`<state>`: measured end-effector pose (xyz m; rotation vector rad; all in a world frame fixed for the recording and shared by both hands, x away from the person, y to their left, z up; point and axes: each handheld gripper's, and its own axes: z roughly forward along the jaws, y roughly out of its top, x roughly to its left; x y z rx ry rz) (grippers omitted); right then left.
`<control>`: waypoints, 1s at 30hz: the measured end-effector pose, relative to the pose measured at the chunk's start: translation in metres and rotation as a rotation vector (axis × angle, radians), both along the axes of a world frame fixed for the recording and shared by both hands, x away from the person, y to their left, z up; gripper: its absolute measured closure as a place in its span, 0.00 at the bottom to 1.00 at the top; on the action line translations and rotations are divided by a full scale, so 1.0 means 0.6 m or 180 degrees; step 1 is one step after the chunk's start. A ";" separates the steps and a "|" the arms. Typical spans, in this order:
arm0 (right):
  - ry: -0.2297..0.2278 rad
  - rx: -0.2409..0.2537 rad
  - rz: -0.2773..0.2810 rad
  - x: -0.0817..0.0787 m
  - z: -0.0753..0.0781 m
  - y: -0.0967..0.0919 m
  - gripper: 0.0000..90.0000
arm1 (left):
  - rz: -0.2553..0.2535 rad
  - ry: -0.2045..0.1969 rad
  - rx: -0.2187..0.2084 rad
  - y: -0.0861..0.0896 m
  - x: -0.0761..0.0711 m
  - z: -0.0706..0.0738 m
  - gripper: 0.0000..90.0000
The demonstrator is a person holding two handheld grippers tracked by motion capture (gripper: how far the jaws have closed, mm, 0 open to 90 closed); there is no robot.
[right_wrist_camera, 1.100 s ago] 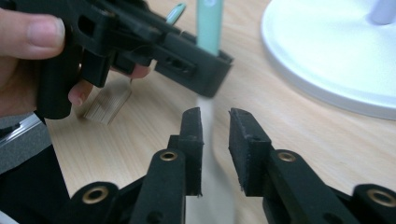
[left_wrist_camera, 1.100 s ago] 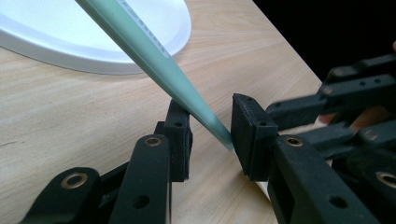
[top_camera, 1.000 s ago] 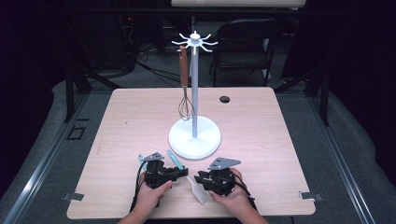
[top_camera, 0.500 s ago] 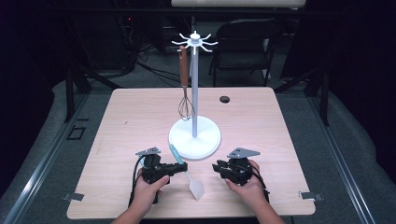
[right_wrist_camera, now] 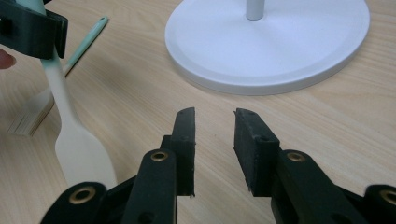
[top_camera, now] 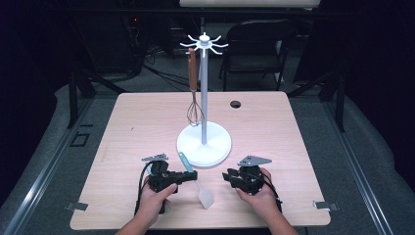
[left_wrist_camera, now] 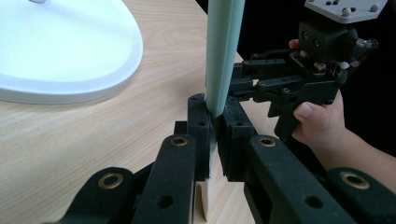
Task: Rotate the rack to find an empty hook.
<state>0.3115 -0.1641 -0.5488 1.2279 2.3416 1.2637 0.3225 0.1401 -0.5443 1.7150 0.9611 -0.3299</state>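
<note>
Left tongs (left_wrist_camera: 212, 135) pinch the spatula (left_wrist_camera: 223, 51) at its handle, blade (top_camera: 205, 197) just beside them on the table; right tongs (right_wrist_camera: 214, 140) stand spread and empty nearby. Grasp done; hanging it on the stand (top_camera: 204, 142) beside the whisk (top_camera: 194, 110) likely remains.

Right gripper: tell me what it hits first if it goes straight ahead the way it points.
Probably the white stand base. The right gripper, jaws open and empty, looks across bare table at its rim; the spatula lies off to one side.
</note>
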 end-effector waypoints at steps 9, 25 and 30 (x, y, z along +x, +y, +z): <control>-0.0016 0.0035 -0.0027 0.001 0.000 -0.004 0.76 | -0.0148 -0.0182 0.0264 -0.012 0.009 0.034 0.94; -0.0022 0.0031 -0.0056 0.002 0.002 -0.012 0.75 | -0.0473 -0.0663 0.0695 -0.022 0.045 0.145 0.94; -0.0071 0.0047 -0.0076 0.003 0.000 -0.013 0.71 | -0.0525 -0.0778 0.0760 -0.026 0.062 0.183 0.94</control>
